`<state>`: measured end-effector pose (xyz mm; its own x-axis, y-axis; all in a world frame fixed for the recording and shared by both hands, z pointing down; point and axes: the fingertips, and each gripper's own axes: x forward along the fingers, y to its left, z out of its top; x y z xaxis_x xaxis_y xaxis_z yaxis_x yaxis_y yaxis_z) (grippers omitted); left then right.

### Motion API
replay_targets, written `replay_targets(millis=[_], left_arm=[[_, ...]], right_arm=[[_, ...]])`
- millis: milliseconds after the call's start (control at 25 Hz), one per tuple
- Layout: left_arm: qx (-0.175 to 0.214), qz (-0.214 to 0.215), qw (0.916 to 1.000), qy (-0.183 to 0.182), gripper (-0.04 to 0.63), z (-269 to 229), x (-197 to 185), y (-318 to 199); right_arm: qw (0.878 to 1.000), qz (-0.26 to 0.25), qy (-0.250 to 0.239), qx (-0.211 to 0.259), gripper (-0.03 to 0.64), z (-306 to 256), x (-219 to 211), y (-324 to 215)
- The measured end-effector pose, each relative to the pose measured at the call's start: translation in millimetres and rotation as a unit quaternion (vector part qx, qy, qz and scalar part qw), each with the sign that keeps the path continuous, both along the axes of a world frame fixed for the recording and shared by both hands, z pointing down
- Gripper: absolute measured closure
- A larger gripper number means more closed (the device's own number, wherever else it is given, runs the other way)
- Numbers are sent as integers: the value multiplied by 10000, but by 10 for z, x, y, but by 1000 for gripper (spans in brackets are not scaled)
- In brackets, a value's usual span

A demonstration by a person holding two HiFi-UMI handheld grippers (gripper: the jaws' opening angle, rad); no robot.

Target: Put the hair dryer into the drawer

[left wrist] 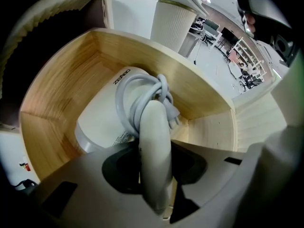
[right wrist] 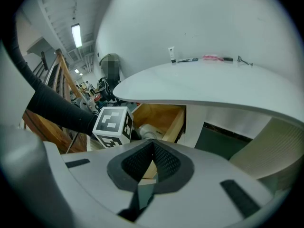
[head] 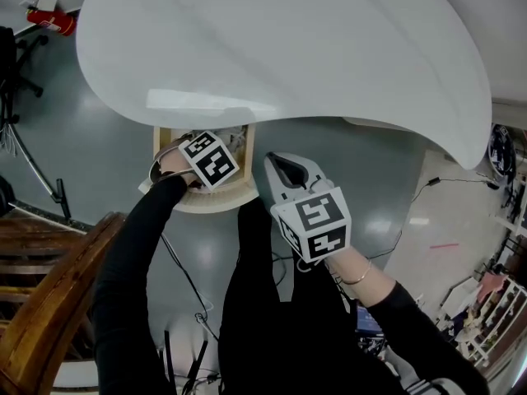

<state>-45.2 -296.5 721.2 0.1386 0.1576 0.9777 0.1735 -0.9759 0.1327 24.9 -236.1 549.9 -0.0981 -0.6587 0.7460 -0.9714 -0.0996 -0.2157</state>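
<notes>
I am pinching the dryer's handle (left wrist: 154, 141) with my left gripper (left wrist: 154, 175). Its fingers (left wrist: 121, 170) are pressing on either side of the smooth white stem, standing fairly wide because the stem is thick. Just past them the grey cord (left wrist: 142, 91) is sitting looped and bunched around the top of the handle, its plug hanging at the side. Beyond that the dryer (left wrist: 109, 113) itself is hanging nose-down inside the wooden drawer (left wrist: 57, 94), its barrel low between the walls. I cannot tell whether it is touching the floor yet.

I am judging it as a hard, glossy shell, slippery under the pads and top-heavy, so the barrel is likely wanting to swing. The handle is the right place to hold it, below the cord. The cord is soft and springy and could catch on the drawer's edge.

My right gripper (right wrist: 152, 163) is hovering off to the side, its fingers (right wrist: 168, 163) pressed together on nothing and pointing toward the open drawer. Above it all the white bench (head: 288, 39) is overhanging the drawer, with a small tube (right wrist: 173, 55) standing far back on it.
</notes>
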Motion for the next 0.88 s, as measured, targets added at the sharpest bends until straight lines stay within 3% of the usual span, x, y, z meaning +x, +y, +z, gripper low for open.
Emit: replay_targets(millis=[560, 760, 880], left_arm=[[7, -22, 10000, -47, 442, 29, -7, 26], [103, 159, 9998, -118, 402, 41, -24, 45], [151, 35, 9998, -120, 397, 19, -29, 12]], right_arm=[[9998, -188, 40, 5, 615, 1, -101, -40], [9999, -164, 43, 21, 615, -11, -104, -54], [9999, -157, 39, 20, 615, -16, -109, -57]])
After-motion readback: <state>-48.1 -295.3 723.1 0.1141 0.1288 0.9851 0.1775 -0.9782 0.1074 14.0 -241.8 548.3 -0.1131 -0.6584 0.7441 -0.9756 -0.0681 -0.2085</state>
